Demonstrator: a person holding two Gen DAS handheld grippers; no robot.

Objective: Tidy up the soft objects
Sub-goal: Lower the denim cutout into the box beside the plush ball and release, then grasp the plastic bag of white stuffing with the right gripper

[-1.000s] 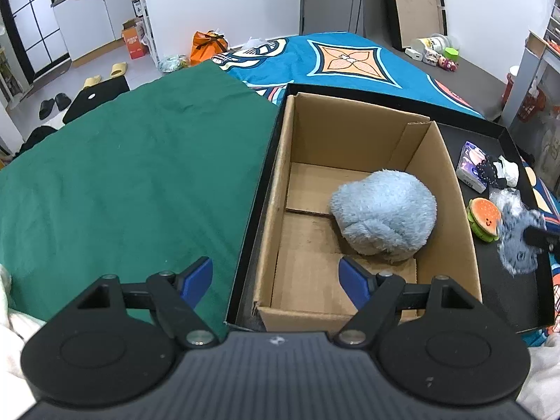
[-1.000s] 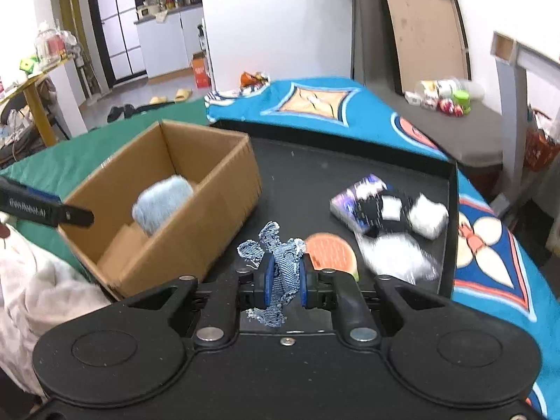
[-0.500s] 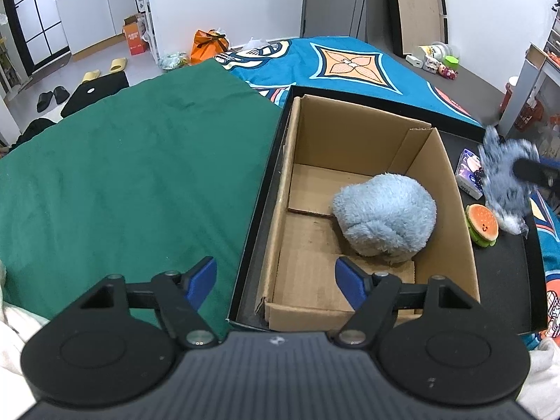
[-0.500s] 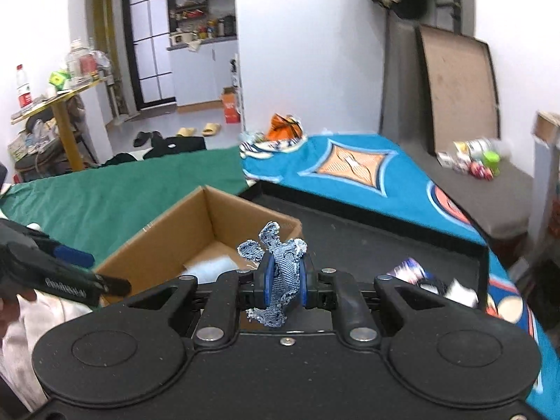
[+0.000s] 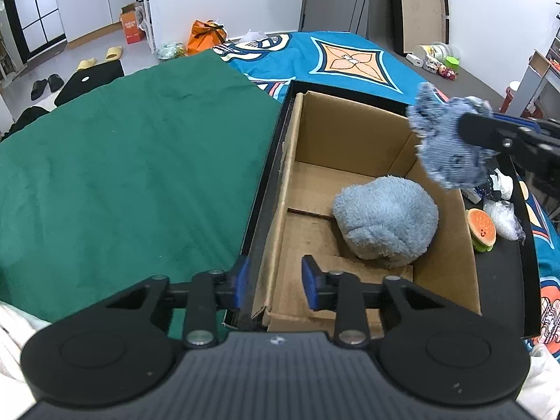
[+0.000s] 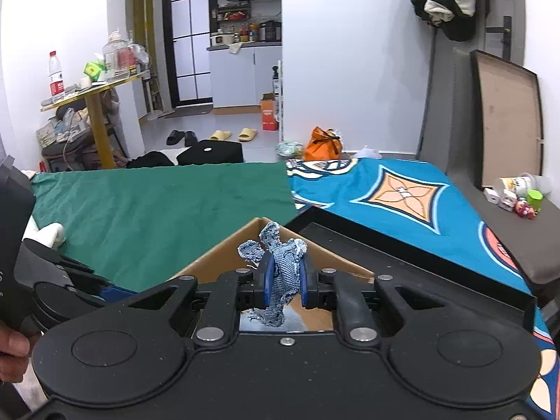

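A cardboard box [image 5: 350, 133] stands in a black tray [image 5: 525, 280], with a fluffy light-blue plush [image 5: 385, 220] inside it on the right. My right gripper [image 6: 284, 280] is shut on a frayed denim piece [image 6: 280, 273]. In the left wrist view the right gripper [image 5: 469, 129] holds this denim piece [image 5: 448, 154] in the air over the box's far right wall. My left gripper [image 5: 275, 281] is closing astride the box's left wall and the tray rim. A gap still shows at the right pad.
A burger-shaped toy [image 5: 483, 225], a clear plastic bag [image 5: 504, 217] and small black-and-white items lie in the tray right of the box. A green cloth [image 5: 122, 157] covers the surface to the left, a blue patterned cover [image 5: 350, 59] lies behind. A hand [image 6: 10, 350] holds the left gripper.
The right gripper has risen and swung left with the denim piece, from above the tray to over the box's right wall. The left jaws have narrowed around the box's left wall.
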